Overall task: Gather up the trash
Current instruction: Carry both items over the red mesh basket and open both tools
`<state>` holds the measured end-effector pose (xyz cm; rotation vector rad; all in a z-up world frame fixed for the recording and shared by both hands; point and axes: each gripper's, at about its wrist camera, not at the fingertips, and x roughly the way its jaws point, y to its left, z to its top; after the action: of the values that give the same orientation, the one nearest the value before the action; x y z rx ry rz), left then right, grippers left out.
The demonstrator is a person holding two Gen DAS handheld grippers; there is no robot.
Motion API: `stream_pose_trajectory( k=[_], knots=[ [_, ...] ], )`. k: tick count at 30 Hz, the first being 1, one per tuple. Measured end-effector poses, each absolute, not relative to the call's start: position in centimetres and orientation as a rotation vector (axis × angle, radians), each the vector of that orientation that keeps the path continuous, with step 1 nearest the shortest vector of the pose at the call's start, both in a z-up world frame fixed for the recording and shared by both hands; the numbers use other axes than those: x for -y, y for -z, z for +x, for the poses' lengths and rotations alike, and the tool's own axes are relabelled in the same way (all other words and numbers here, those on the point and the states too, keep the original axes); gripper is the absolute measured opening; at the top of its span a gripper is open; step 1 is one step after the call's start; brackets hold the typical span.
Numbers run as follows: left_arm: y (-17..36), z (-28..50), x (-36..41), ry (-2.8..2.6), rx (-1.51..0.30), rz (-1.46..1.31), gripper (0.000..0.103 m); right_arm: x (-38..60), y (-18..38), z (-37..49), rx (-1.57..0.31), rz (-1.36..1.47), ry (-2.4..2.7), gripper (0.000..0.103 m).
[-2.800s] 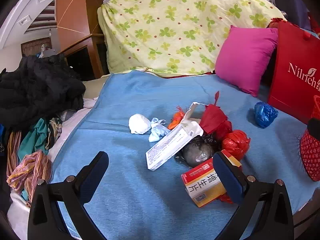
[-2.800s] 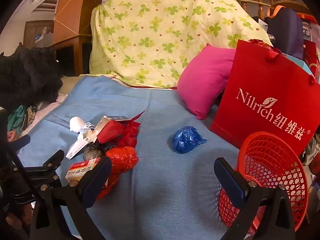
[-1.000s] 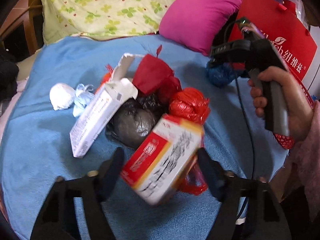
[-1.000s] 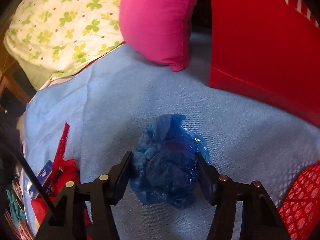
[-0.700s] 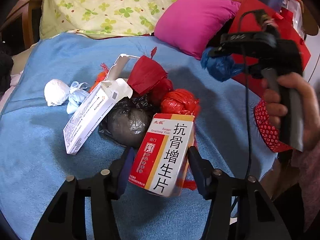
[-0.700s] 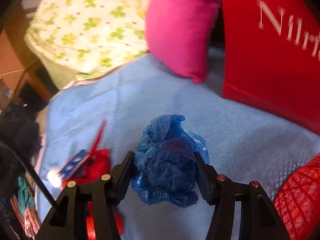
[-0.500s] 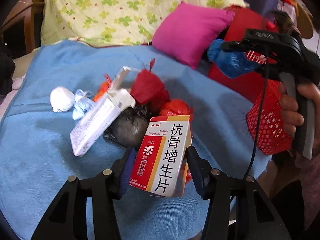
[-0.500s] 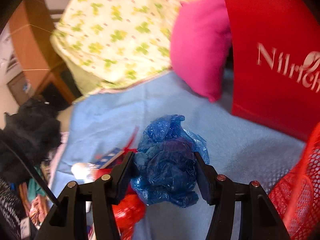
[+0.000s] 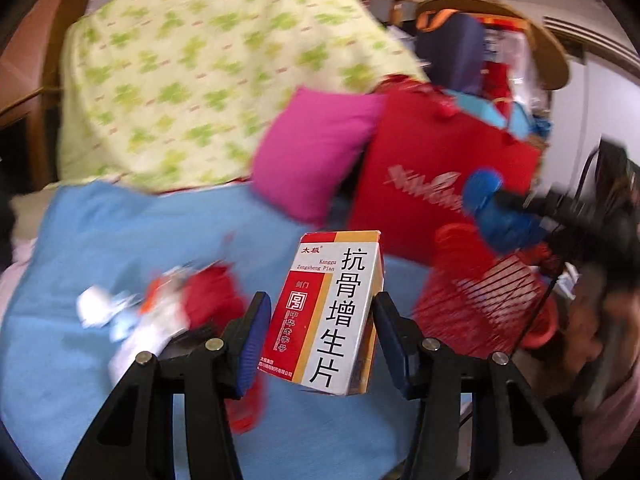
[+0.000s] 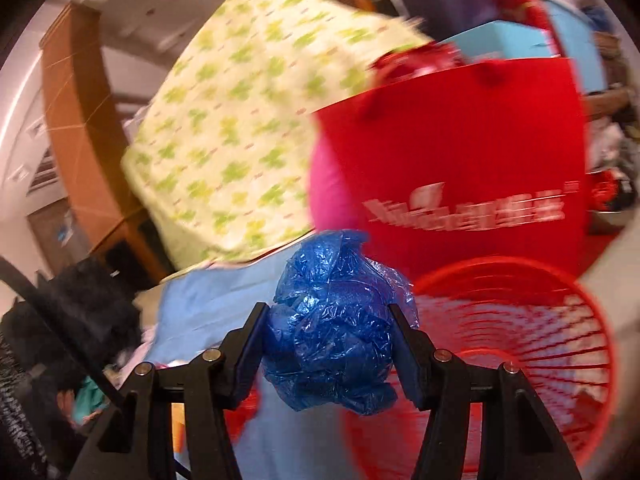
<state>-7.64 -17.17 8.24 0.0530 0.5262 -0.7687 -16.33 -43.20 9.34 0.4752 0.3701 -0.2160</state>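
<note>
The left tool (image 9: 318,330) was clamped on a medicine box (image 9: 332,314), raised off the bed (image 9: 100,220) it had lain on moments earlier. The right tool (image 10: 326,350) pinched a crumpled blue bag (image 10: 336,336), likewise lifted, beside the red basket (image 10: 520,360). Carrying was under way; release over the basket seemed next.

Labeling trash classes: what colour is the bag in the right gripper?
Blue crumpled plastic bag; clearest in right wrist view.

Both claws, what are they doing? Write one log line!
left claw: shut on medicine box | right claw: shut on blue bag | near red basket
</note>
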Motion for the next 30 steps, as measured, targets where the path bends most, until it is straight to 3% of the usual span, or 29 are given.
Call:
stream_pose_trajectory(
  k=[9,15,21,25,30],
  knots=[
    [-8.8,-9.4,31.9,0.936,-0.579,0.147,0.057,51.6,-6.7,-19.8,-0.390,0.605,0.325,0.064],
    [-7.5,-9.6,36.3,0.935,-0.618,0.219,0.061,53.8,-5.8,-20.4,-0.397,0.627,0.322,0.070],
    [-7.3,-9.4,34.0,0.886,-0.592,0.228,0.063,55.2,-6.3,-22.6,-0.280,0.630,0.435,0.071],
    [-7.1,-8.3,29.6,0.818,-0.569,0.235,0.063,56.6,-5.3,-23.1,-0.312,0.684,0.463,0.071],
    [-6.7,-6.0,21.9,0.644,-0.521,0.236,0.063,56.3,-5.4,-24.0,-0.368,0.517,0.715,0.071]
  ],
)
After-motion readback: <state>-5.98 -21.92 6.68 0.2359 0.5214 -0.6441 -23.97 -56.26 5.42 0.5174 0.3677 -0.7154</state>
